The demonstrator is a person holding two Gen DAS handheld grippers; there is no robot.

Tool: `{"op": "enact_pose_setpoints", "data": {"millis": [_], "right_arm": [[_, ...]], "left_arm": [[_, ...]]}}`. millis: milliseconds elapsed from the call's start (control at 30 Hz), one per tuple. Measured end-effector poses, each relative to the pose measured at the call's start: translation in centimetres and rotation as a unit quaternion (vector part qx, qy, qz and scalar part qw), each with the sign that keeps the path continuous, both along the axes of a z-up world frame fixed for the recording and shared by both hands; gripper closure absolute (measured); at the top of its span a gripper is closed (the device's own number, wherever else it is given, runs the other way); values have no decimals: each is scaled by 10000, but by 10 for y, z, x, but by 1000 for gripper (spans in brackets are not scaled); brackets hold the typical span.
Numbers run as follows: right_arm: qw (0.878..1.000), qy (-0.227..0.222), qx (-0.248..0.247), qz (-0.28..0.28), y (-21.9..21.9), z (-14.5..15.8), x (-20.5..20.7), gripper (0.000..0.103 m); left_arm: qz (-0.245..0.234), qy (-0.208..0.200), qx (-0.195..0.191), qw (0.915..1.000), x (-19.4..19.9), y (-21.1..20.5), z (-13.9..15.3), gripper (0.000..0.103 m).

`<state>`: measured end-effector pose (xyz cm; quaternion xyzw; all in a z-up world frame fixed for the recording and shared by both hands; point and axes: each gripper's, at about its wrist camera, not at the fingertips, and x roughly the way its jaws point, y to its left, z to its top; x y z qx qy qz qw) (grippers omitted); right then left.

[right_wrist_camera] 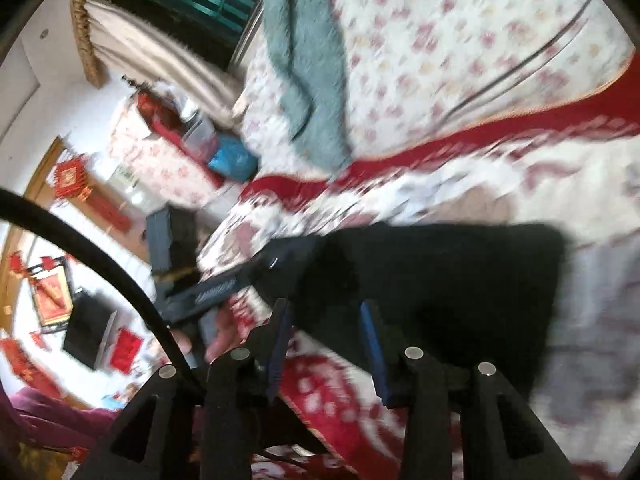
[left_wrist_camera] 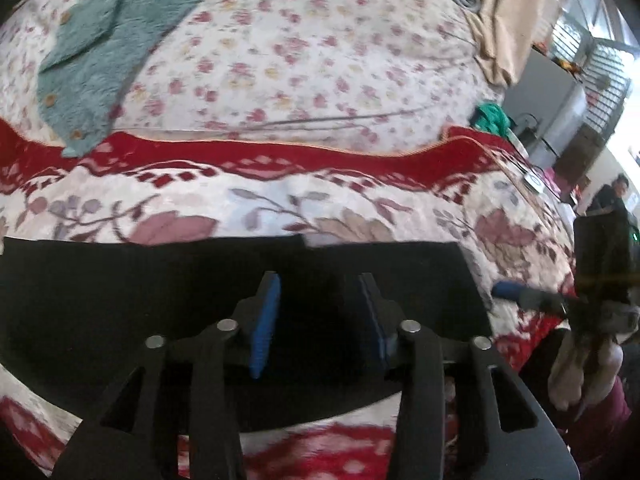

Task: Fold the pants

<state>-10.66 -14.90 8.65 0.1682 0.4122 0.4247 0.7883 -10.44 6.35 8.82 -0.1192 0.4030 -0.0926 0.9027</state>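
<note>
The black pants [left_wrist_camera: 168, 280] lie folded flat on the red and white floral blanket [left_wrist_camera: 280, 200] on the bed. My left gripper [left_wrist_camera: 318, 284] is open, its blue pads just above the pants' near part, holding nothing. My right gripper [right_wrist_camera: 326, 312] is open over the pants [right_wrist_camera: 460, 280] at their left end; the view is blurred. The left gripper also shows in the right wrist view [right_wrist_camera: 280, 258] at the pants' edge. The right gripper shows at the right edge of the left wrist view [left_wrist_camera: 516, 292], beside the pants.
A teal fleece garment [left_wrist_camera: 120, 36] lies on the floral sheet [left_wrist_camera: 320, 52] further back. A beige curtain [left_wrist_camera: 504, 20] hangs at the far right. A person [left_wrist_camera: 616, 196] stands beyond the bed. Boxes and bags [right_wrist_camera: 192, 132] sit beside the bed.
</note>
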Motion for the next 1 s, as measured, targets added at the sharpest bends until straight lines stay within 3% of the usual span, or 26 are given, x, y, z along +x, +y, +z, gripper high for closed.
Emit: {"op": "enact_pose_setpoints", "data": {"millis": [100,200,400,567,1000], "right_arm": [[9975,-1,-326,-634,-24,-5,6,68],[9939,118,-599,-919,-31,-12,14,68],[9960,-53,-647,-616,1,-10,19,68],[9934,-254,-1033,-440,23,-13,16,68],[9914,190,-1156,-576,27,-32,29,68]], "left_arm": [[-47,-32,83,9999,-1,-19,-1,63],[-117,3,-51,9999,1,-30,-3,63],[19,182,-72,9998,1,-35,-13,63],[127,284,-106,9995,-2,-32,-23,63],[216,413,-266,9986,-2,-25,-39,63]]}}
